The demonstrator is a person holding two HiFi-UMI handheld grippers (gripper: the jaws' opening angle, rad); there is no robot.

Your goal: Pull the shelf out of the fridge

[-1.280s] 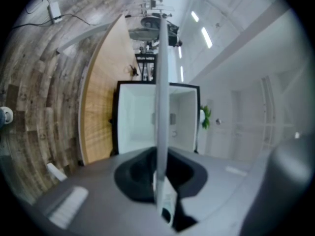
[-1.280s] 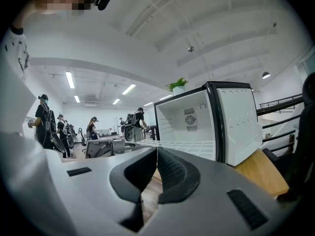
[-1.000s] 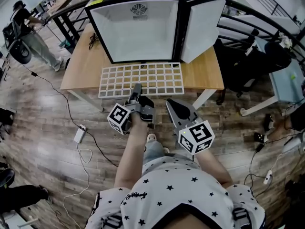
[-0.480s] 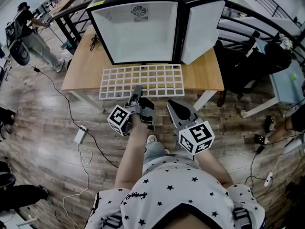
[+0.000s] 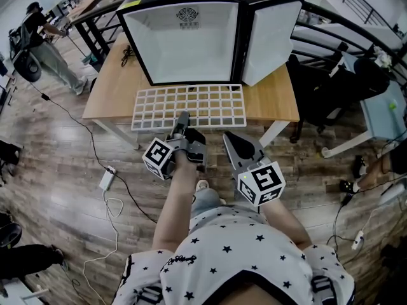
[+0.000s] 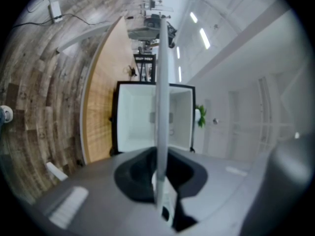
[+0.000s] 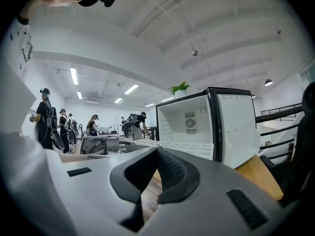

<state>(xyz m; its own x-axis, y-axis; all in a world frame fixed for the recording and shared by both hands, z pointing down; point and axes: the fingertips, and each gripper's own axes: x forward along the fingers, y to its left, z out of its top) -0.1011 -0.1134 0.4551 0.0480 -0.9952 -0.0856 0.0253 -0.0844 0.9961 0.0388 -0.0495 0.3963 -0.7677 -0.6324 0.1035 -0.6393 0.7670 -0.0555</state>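
The white wire shelf (image 5: pixel 189 106) lies flat out of the open mini fridge (image 5: pixel 181 37), resting on the wooden table (image 5: pixel 108 91) with its front edge at the table's near side. My left gripper (image 5: pixel 183 118) is shut on the middle of that front edge. In the left gripper view the shelf (image 6: pixel 161 82) runs edge-on between the jaws of the left gripper (image 6: pixel 160 181). My right gripper (image 5: pixel 229 138) hangs just right of it, off the table's edge, shut and empty. The right gripper view shows the right gripper (image 7: pixel 156 154) with pads together, and the shelf (image 7: pixel 182 146) beyond.
The fridge door (image 5: pixel 270 37) stands swung open at the right. Black chairs (image 5: pixel 337 81) crowd the table's right side. A cable and a power strip (image 5: pixel 105 180) lie on the wood floor at the left. A person (image 5: pixel 44 49) stands at the far left.
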